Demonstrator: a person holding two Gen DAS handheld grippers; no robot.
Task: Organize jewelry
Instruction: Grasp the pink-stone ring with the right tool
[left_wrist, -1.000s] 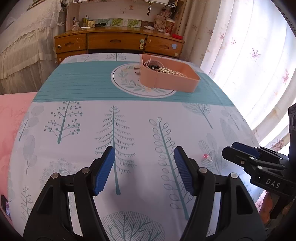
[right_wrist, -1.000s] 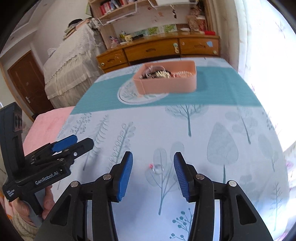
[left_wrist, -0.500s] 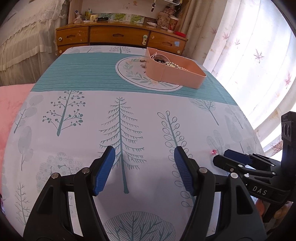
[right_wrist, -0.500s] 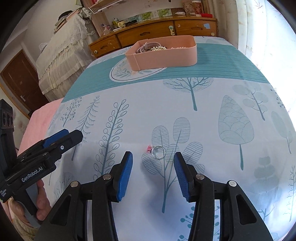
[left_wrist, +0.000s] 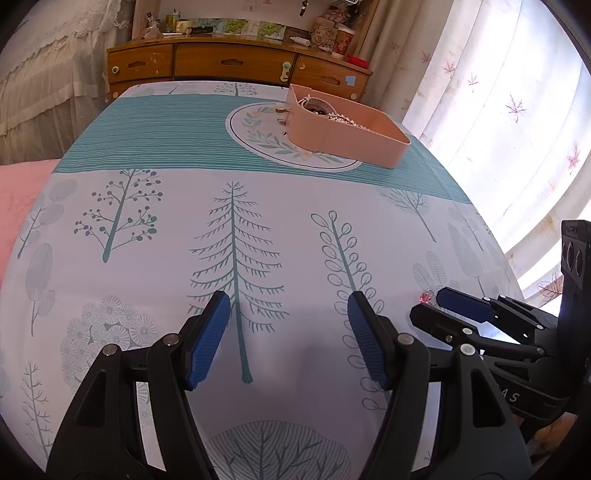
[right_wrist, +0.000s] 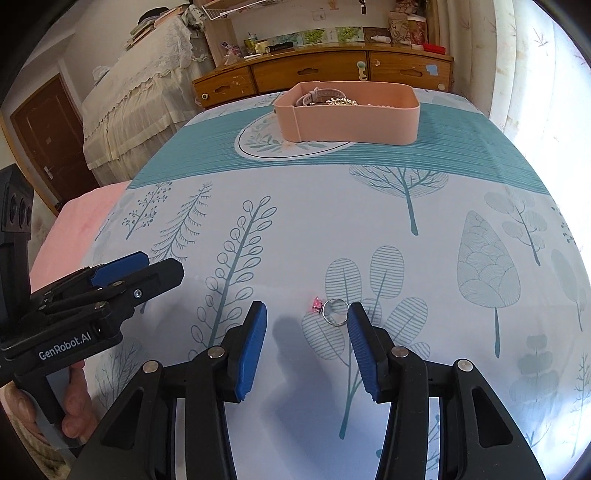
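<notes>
We're lining up on the small silver ring with a pink stone, flat on the tree-print cloth surface, just off the inner tip of one finger of the right gripper. Jaws spread, nothing pinched. Shift across to centre the ring, drop low, close gently: thin band, may slip. Left gripper also spread, idle. The peach plastic jewelry tray sits well apart. Versus a second ago: right gripper is lower and closer to the ring.

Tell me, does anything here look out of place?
Yes: a ring with a pink stone lies loose on the tablecloth, far from the pink box holding the other jewelry. It sits just ahead of the open right gripper.
</notes>
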